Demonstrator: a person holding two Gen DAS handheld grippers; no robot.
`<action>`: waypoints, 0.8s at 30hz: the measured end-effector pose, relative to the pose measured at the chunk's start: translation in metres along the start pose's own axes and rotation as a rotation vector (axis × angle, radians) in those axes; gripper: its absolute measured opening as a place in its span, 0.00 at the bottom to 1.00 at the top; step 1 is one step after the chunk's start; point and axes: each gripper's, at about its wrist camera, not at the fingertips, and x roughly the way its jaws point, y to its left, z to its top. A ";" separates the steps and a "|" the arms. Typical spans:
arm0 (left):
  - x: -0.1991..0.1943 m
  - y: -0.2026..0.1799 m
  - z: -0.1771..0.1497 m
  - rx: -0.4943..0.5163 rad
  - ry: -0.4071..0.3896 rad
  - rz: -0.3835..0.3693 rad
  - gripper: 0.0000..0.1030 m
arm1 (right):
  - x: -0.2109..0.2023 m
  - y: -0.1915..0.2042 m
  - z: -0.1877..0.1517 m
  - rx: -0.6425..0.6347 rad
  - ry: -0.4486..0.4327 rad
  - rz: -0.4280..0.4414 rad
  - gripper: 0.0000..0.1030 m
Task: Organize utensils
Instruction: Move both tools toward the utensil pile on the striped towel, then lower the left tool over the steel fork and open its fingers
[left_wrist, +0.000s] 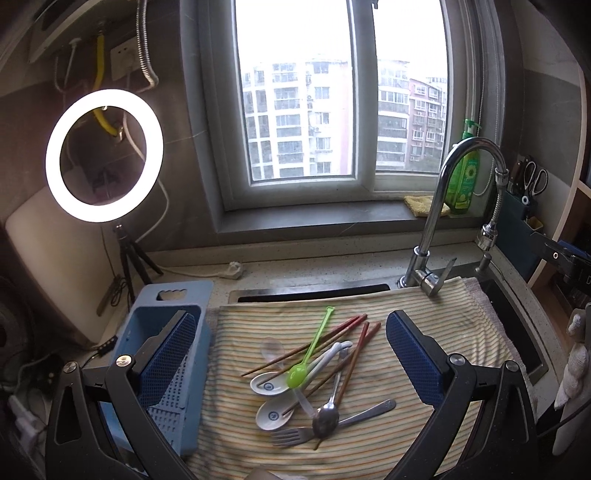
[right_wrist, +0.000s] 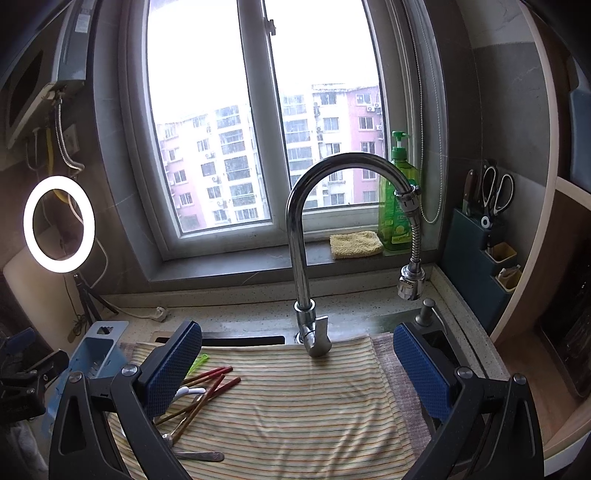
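Blue caddy (left_wrist: 173, 373) lying empty, utensils (left_wrist: 314, 373) heaped beside it – both tongs (left_wrist: 291, 354) (right_wrist: 297, 373) wide

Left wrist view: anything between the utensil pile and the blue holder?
Only bare striped cloth between the utensil pile and blue holder, in the left wrist view.

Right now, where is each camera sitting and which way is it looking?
Left wrist view: sits on the left hand-held gripper, looking forward over the pile of chopsticks, spoons and fork on the striped yellow cloth; its two open blue-padded fingers show.
Right wrist view: sits on the right hand-held gripper, facing the curved chrome tap and window; its open fingers show.
Both share the cloth, tap, white ring light, blue plastic utensil basket and green soap bottle.
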 end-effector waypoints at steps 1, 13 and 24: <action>0.001 0.004 -0.003 -0.013 0.011 -0.002 1.00 | 0.003 0.000 -0.001 0.005 0.008 0.017 0.99; 0.010 0.050 -0.040 -0.056 0.090 0.077 0.99 | 0.037 0.012 -0.020 0.006 0.118 0.187 0.99; 0.051 0.048 -0.090 -0.067 0.296 -0.049 0.91 | 0.077 0.018 -0.055 0.066 0.287 0.304 0.99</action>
